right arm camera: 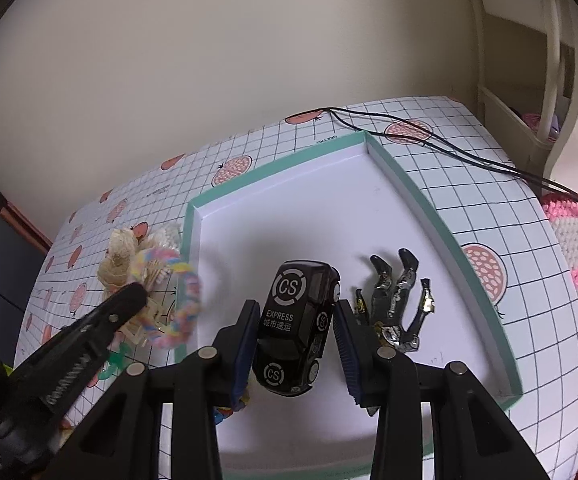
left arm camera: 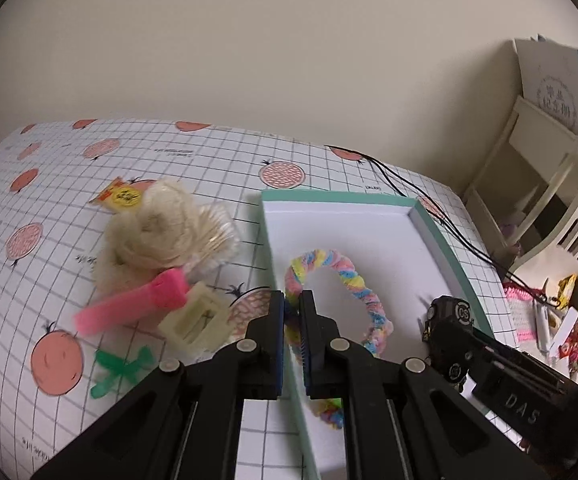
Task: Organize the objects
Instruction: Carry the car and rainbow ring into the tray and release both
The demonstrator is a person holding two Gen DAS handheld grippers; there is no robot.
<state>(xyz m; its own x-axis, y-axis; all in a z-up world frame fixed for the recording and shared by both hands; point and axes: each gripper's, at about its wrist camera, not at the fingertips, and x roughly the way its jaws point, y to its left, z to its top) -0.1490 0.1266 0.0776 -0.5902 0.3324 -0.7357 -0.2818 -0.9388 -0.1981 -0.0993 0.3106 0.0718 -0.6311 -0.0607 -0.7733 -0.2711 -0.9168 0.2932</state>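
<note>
A shallow white box with a teal rim (left arm camera: pixel 441 236) (right arm camera: pixel 405 176) lies on the checked tablecloth. My left gripper (left arm camera: pixel 292 308) is shut on a pastel braided hair ring (left arm camera: pixel 353 276) and holds it over the box's left edge; the ring also shows in the right wrist view (right arm camera: pixel 185 300). My right gripper (right arm camera: pixel 296 320) is around a black toy car (right arm camera: pixel 297 320) marked "CS EXPRESS" inside the box; its left finger touches the car, and a small gap shows at the right finger. The car also shows in the left wrist view (left arm camera: pixel 447 320). A small dark figurine (right arm camera: pixel 399 300) lies in the box just right of the car.
Left of the box lie a cream fluffy hair piece (left arm camera: pixel 165 232), a pink bar (left arm camera: pixel 133 306), a cream square clip (left arm camera: pixel 195 316), a green bow (left arm camera: pixel 121 370) and a yellow packet (left arm camera: pixel 119 196). Black cables (right arm camera: pixel 449 148) cross the far right. A white shelf (left arm camera: pixel 529 168) stands at right.
</note>
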